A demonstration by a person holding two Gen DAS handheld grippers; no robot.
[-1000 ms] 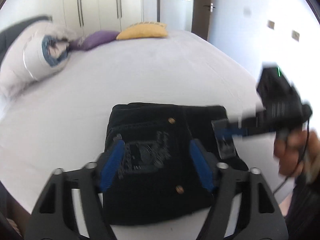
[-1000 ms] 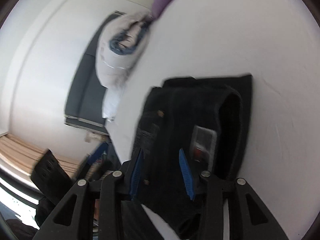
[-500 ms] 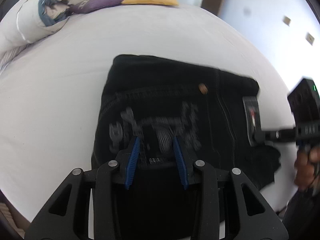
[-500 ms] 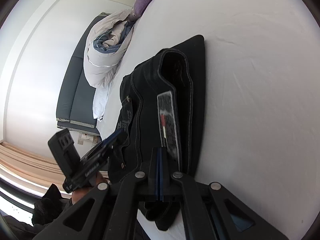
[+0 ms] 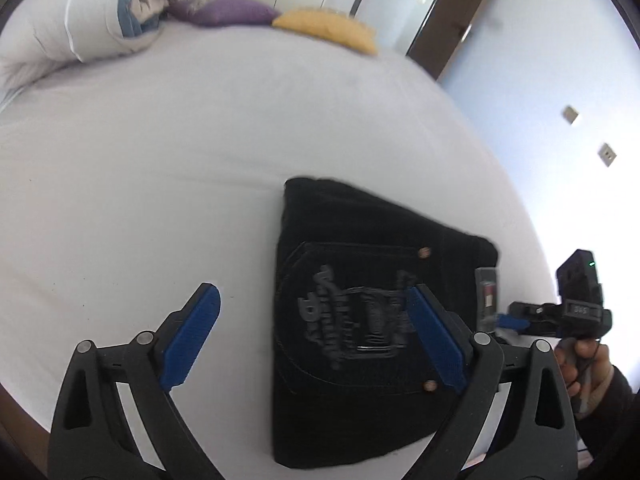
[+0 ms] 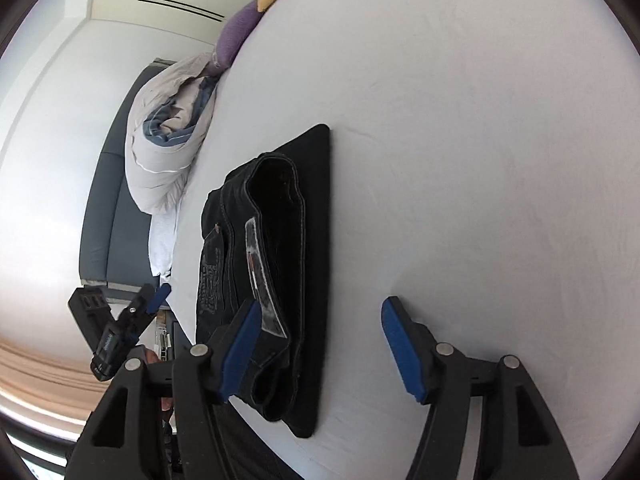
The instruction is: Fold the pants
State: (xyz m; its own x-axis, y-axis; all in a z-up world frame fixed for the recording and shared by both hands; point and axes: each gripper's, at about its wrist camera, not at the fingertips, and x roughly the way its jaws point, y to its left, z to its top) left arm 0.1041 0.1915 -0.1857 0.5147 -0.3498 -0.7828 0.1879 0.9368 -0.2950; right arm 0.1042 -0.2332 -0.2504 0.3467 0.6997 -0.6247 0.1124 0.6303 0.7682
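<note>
The black pants [image 5: 360, 320] lie folded into a compact rectangle on the white bed, back pocket with grey embroidery facing up. In the right wrist view the pants [image 6: 280, 240] show their stacked waistband edge and a label. My left gripper [image 5: 316, 336] is open and empty, held above the bed with its right finger over the pocket. My right gripper [image 6: 320, 352] is open and empty at the pants' waistband end, its left finger over the label. The right gripper also shows in the left wrist view [image 5: 516, 322], and the left gripper in the right wrist view [image 6: 156, 298].
A rolled white and blue duvet [image 5: 92, 20], a purple pillow [image 5: 228, 10] and a yellow pillow [image 5: 328, 28] lie at the bed's far end. The white bed sheet [image 5: 200, 140] spreads around the pants. A dark headboard [image 6: 104, 208] stands beside the duvet.
Both grippers have opened and let go of the pants. They have drawn back from the fabric, the left one shifting left. The pants stay folded on the bed.
</note>
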